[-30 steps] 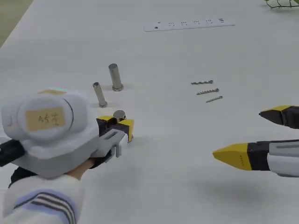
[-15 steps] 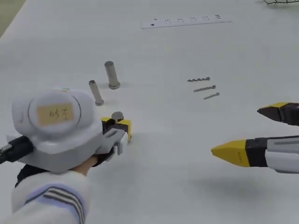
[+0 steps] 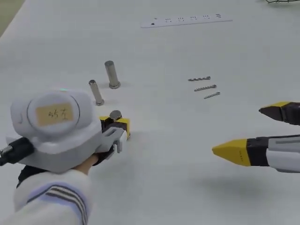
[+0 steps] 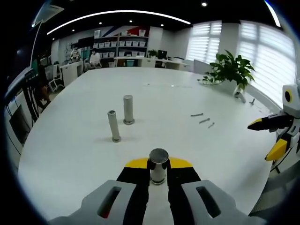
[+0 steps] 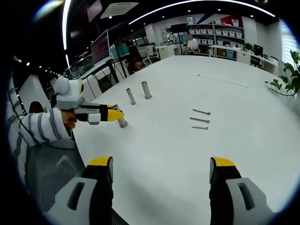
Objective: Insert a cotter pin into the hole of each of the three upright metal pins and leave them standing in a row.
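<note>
A tan label [image 3: 52,114] at the lower left of the head view sits on the white top of the left gripper [image 3: 116,125]; its handwritten dark marks are too blurred to read. A white strip [image 3: 186,21] at the upper middle carries small dark marks, too small to read.

Bright, even ceiling light [image 4: 117,12], faint shadows; fisheye edges bend, head view perhaps slightly soft.
</note>
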Available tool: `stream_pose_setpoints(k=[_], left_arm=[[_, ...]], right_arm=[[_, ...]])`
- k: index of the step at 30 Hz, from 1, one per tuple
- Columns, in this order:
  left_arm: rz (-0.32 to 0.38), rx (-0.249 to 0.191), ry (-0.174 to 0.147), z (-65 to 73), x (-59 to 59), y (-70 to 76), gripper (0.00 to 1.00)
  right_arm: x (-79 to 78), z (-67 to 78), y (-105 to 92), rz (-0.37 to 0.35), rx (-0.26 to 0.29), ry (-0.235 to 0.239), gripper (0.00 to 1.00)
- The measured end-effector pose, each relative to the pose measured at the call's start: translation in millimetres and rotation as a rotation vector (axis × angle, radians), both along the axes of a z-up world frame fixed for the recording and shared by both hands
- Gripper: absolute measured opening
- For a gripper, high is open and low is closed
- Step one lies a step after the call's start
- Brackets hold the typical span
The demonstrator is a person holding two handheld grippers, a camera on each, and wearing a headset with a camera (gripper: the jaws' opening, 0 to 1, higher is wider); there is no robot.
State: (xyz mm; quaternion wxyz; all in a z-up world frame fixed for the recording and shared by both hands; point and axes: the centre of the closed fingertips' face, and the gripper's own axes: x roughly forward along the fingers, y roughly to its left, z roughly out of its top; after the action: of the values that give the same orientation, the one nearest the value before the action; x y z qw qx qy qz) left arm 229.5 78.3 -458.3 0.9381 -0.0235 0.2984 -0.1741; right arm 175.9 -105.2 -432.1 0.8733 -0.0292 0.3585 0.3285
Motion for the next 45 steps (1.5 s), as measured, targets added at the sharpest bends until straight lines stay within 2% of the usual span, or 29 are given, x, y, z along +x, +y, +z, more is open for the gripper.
stream_pose_setpoints(k=[5, 7, 8, 12, 22, 25, 26, 28, 30, 32, 33, 34, 35, 38, 39, 40, 41, 44, 45], left_arm=[[0.002, -0.004, 0.001, -0.1, -1.3, 0.2, 0.1], [-0.033, 0.024, -0.002, -0.6, -2.5, -2.2, 0.1], [-0.071, 0.065, -0.014, -0.6, -3.1, -3.4, 0.1], [-0.077, 0.077, -0.017, -0.9, -3.9, -5.6, 0.1], [-0.064, 0.026, 0.005, 0.1, -3.7, -4.8, 0.11], [-0.073, 0.023, 0.004, 1.8, -3.8, -4.9, 0.11], [-0.088, 0.03, -0.006, 3.9, -3.1, -5.4, 0.12], [-0.114, 0.017, 0.009, 5.1, -4.0, -7.7, 0.15], [-0.14, 0.01, 0.022, 5.6, -6.0, -8.4, 0.24], [-0.165, 0.02, 0.015, 7.9, -7.6, -6.9, 0.31], [-0.17, 0.009, 0.022, 8.0, -8.2, -6.1, 0.32], [-0.166, -0.042, 0.048, 7.1, -10.8, -6.9, 0.32], [-0.166, -0.053, 0.049, 7.3, -10.4, -4.9, 0.33], [-0.206, -0.043, 0.029, 8.4, -11.5, 0.7, 0.36], [-0.245, -0.077, 0.038, 9.1, -15.3, -2.6, 0.37], [-0.252, -0.117, 0.053, 10.1, -17.9, -4.3, 0.4], [-0.258, -0.153, 0.052, 12.3, -18.6, -3.7, 0.43], [-0.281, -0.165, 0.024, 17.4, -19.2, 0.8, 0.5], [-0.305, -0.238, 0.015, 24.7, -21.3, -4.6, 0.54]], right_arm=[[0.0, 3.5, 2.8, -0.001, 0.016, -0.009, 0.83], [-0.3, 4.3, 3.3, -0.004, 0.021, -0.01, 0.83], [-0.8, 4.7, 3.6, -0.003, 0.021, -0.01, 0.83], [-2.6, 4.7, 4.0, -0.001, 0.016, -0.01, 0.83], [-2.8, 6.4, 5.2, 0.0, 0.017, -0.017, 0.83], [-3.0, 6.8, 5.6, 0.003, 0.013, -0.017, 0.83], [-3.0, 7.0, 5.7, 0.004, 0.012, -0.017, 0.83], [-2.8, 7.2, 5.9, 0.004, 0.012, -0.017, 0.83], [-2.6, 7.0, 6.0, 0.005, 0.01, -0.017, 0.83], [-2.6, 7.2, 6.2, 0.007, 0.008, -0.018, 0.83], [-2.6, 7.5, 6.3, 0.007, 0.009, -0.018, 0.83], [-2.4, 7.7, 6.3, 0.006, 0.01, -0.018, 0.83], [-2.4, 7.7, 6.0, 0.006, 0.009, -0.018, 0.82], [-2.3, 7.8, 5.3, 0.006, 0.006, -0.017, 0.82], [-2.5, 8.0, 5.1, 0.007, 0.005, -0.016, 0.82], [-2.5, 8.3, 5.0, 0.007, 0.005, -0.016, 0.82], [-2.7, 8.6, 4.6, 0.008, 0.003, -0.016, 0.82], [-2.7, 9.3, 2.9, 0.007, -0.001, -0.016, 0.82], [-2.6, 9.3, 2.5, 0.007, -0.002, -0.016, 0.82]])
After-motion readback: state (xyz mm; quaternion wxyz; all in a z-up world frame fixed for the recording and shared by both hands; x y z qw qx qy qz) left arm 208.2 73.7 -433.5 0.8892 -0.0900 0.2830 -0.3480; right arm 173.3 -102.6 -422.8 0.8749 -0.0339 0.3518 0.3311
